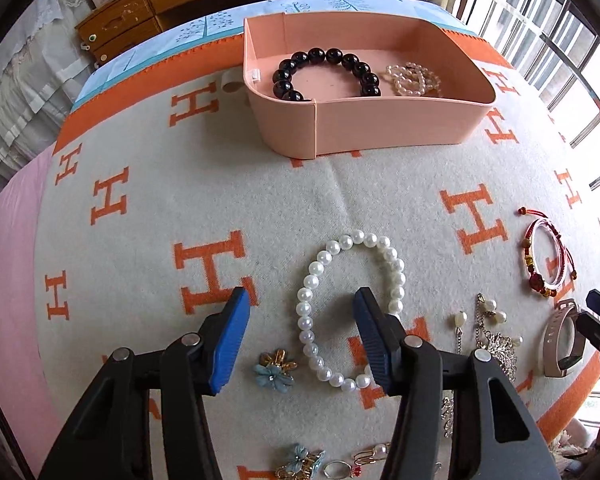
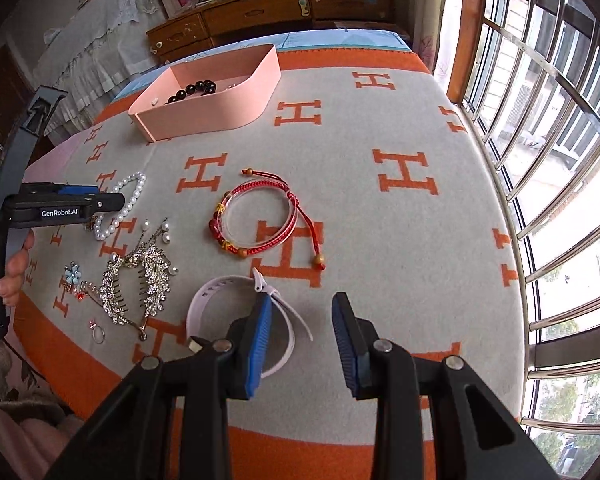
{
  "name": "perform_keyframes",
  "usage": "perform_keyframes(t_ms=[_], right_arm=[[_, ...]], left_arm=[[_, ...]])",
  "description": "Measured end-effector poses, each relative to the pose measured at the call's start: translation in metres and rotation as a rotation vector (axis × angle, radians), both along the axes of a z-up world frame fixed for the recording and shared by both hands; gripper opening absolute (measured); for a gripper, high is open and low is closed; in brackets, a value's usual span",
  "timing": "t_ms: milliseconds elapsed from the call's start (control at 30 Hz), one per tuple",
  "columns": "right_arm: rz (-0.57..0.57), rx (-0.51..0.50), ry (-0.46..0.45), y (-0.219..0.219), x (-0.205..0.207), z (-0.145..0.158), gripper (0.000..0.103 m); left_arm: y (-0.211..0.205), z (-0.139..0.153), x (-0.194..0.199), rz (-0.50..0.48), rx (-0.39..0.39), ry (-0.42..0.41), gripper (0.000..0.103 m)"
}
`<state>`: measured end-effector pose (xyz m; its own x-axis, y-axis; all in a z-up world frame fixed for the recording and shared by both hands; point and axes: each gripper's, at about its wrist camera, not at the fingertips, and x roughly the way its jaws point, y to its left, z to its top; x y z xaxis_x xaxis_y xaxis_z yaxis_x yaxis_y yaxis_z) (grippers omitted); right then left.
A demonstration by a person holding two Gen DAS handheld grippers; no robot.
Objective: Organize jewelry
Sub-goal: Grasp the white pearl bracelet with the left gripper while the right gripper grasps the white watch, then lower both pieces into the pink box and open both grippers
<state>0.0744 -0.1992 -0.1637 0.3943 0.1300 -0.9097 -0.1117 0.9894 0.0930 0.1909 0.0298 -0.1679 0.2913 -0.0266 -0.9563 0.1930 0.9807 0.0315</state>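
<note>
Two tools point steeply down over a blanket [image 1: 380,184] patterned with orange letter H's; the left tool's [image 1: 300,336] body reads "GenRobot.AI". Its jaws stand apart, released, straddling the near side of a pearl bracelet [image 1: 312,312] without pressing it. The right tool [image 2: 300,340] is also released, its left finger beside a white watch band [image 2: 204,300]. Far off, a pink box [image 1: 372,128] holds black beads [image 1: 324,60].
</note>
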Motion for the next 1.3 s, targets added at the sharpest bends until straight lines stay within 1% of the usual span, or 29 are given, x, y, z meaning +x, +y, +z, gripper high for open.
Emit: perform_keyframes(t_ms=[100, 133, 167, 200, 233, 333, 400, 467, 633, 767, 933, 1067, 1133, 1200, 1300], right_arm=[[0.050, -0.012, 0.010, 0.009, 0.001, -0.004, 0.032], [0.061, -0.012, 0.015, 0.011, 0.002, -0.006, 0.032], [0.073, -0.014, 0.021, 0.013, 0.002, -0.007, 0.032], [0.083, -0.018, 0.023, 0.015, 0.002, -0.009, 0.026], [0.090, -0.021, 0.024, 0.016, 0.002, -0.010, 0.014], [0.083, 0.009, 0.031, 0.014, 0.004, -0.011, 0.007], [0.070, 0.035, 0.015, 0.011, 0.003, -0.006, 0.007], [0.060, 0.052, -0.015, 0.007, 0.000, 0.004, 0.007], [0.056, 0.100, -0.085, 0.008, 0.000, 0.028, 0.007], [0.058, 0.132, -0.139, 0.013, 0.014, 0.049, 0.007], [0.054, 0.173, -0.194, 0.020, 0.050, 0.073, 0.007], [0.022, 0.246, -0.194, 0.023, 0.088, 0.086, 0.007], [0.010, 0.282, -0.187, 0.027, 0.111, 0.088, 0.007], [-0.007, 0.306, -0.175, 0.032, 0.137, 0.087, 0.007], [-0.030, 0.301, -0.153, 0.042, 0.167, 0.077, 0.007]], left_arm=[[0.001, 0.000, 0.005, -0.003, -0.036, 0.020, 0.041], [0.000, 0.000, 0.006, -0.006, -0.037, 0.022, 0.036], [0.000, 0.000, 0.007, -0.010, -0.039, 0.022, 0.025], [-0.001, 0.001, 0.007, -0.008, -0.044, 0.024, 0.018], [-0.002, 0.000, 0.006, -0.002, -0.045, 0.026, 0.006], [0.000, 0.001, 0.005, 0.030, -0.078, 0.031, 0.005], [0.004, 0.004, 0.004, 0.054, -0.113, 0.033, 0.005], [0.008, 0.012, 0.000, 0.069, -0.135, 0.014, 0.005], [0.006, 0.053, -0.005, 0.074, -0.179, -0.071, 0.005], [0.001, 0.093, -0.001, 0.057, -0.189, -0.142, 0.005], [-0.007, 0.138, 0.006, 0.038, -0.185, -0.248, 0.005], [-0.018, 0.162, 0.030, 0.050, -0.172, -0.313, 0.005], [-0.023, 0.165, 0.044, 0.055, -0.172, -0.325, 0.005], [-0.027, 0.160, 0.060, 0.064, -0.164, -0.328, 0.005], [-0.032, 0.139, 0.086, 0.073, -0.161, -0.289, 0.005]])
